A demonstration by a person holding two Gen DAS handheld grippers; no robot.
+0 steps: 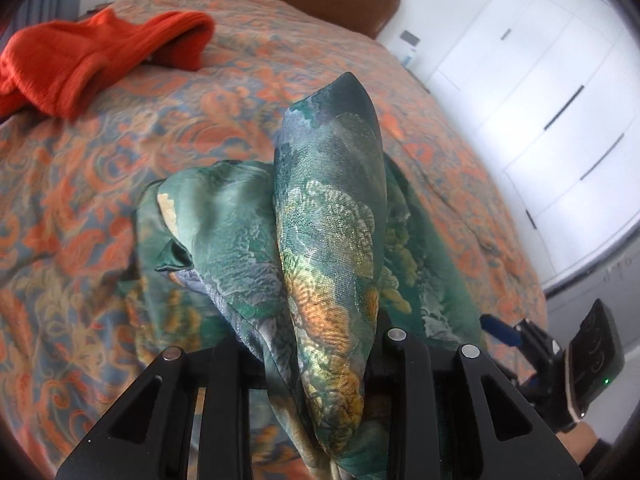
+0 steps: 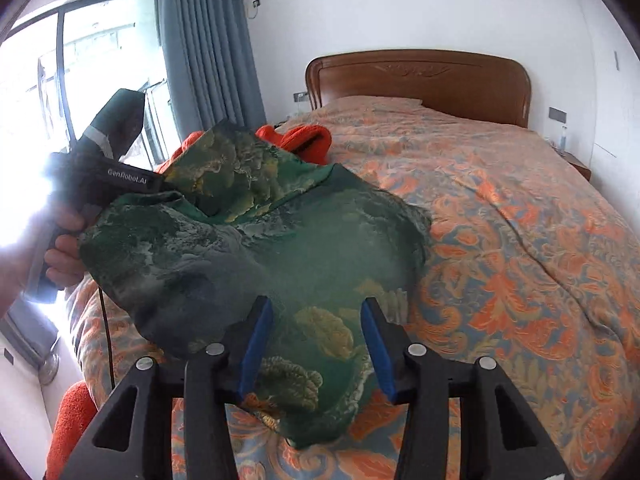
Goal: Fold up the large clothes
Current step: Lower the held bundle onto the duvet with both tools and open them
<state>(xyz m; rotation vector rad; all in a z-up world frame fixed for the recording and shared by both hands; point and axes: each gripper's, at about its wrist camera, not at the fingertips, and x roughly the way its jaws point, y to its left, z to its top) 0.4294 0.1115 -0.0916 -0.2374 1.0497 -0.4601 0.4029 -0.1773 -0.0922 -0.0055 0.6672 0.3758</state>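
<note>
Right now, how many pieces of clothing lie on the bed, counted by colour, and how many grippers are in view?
Green patterned garment: 1, pinched by the left gripper
Orange-red garment: 1, lying near the head of the bed
Grippers: 2, the second being the right gripper, its blue pads apart over the green cloth
Total: 2 garments and 2 grippers, 4 things

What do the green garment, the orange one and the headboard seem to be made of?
Green garment: probably a silky woven fabric, satin or brocade; it shines and shows a fine woven pattern.
Orange garment: looks like a thick matte knit, maybe wool or fleece; ribbed, fuzzy surface.
Headboard: apparently varnished brown wood with a carved ornament and slight gloss.
</note>
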